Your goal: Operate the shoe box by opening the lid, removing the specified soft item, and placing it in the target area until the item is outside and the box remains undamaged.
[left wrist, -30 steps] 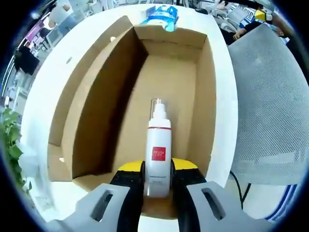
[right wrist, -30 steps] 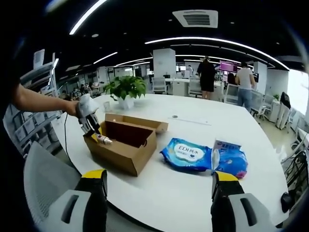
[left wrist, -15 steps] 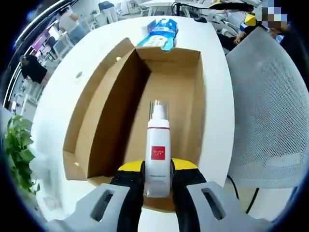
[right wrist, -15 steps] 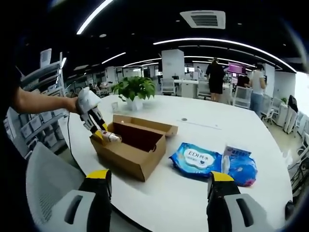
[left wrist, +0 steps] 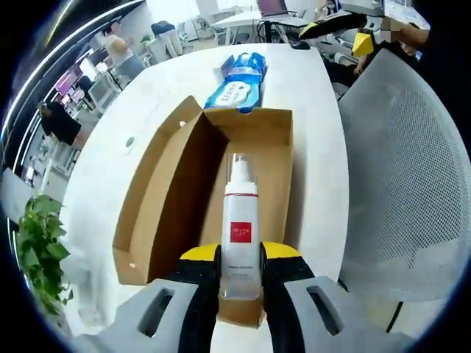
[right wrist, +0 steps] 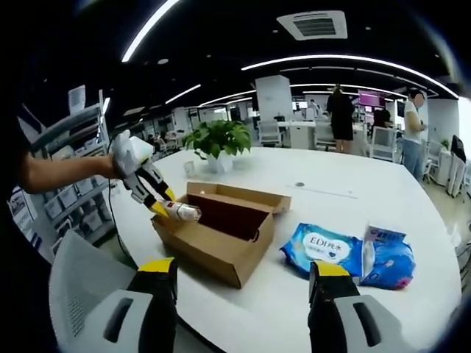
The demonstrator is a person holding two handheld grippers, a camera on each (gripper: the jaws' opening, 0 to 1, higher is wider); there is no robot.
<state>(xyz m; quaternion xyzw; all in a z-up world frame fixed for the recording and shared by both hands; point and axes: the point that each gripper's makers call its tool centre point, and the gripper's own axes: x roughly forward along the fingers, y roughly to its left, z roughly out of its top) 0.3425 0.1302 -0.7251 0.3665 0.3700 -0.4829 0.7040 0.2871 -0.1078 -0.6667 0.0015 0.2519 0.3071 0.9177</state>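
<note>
The left tongs [left wrist: 241,266] pinch a white spray bottle [left wrist: 241,224] above the open shoe box [left wrist: 208,213], apparently to carry it out, while the right tongs [right wrist: 241,283] hang spread over the tabletop [right wrist: 324,198].

An open-plan office. Ahead of the right hand-held gripper [right wrist: 239,312], beyond the broad white counter [right wrist: 346,213], people [right wrist: 341,121] stand among desks and office chairs. Long strip lights [right wrist: 346,60] and an air-conditioning vent [right wrist: 310,24] mark the dark ceiling. A potted plant [right wrist: 218,140] sits on the counter's far side, shelving [right wrist: 70,176] stands to the left, and a mesh chair [left wrist: 401,162] is beside the left hand-held gripper.
</note>
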